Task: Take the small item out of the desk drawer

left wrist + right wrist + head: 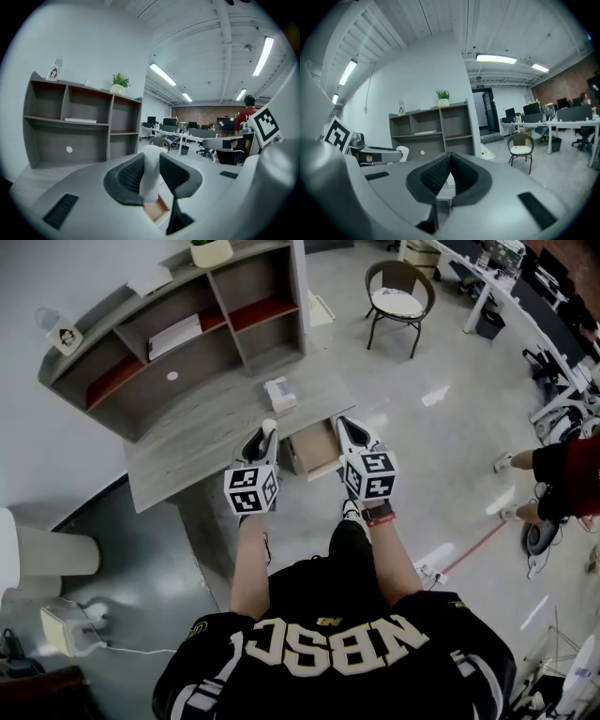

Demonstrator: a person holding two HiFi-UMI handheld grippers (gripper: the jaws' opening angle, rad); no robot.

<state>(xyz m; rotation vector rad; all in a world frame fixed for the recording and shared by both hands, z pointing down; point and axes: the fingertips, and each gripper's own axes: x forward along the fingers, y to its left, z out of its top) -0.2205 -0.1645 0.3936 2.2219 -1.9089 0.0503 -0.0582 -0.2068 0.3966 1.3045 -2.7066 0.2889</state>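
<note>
Holding a small white item (151, 174), clamped upright in my left gripper (266, 432) and lifted clear, just left of the open drawer (315, 451). My right gripper (349, 428), jaws together and empty, hangs above the drawer's right edge.

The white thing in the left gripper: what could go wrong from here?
Two risks. The small white item is held only by the pinch of the left gripper, so it might slip and fall toward the open drawer below. That drawer juts out of the desk toward the person, so a leg or the shut right gripper could knock it.
</note>
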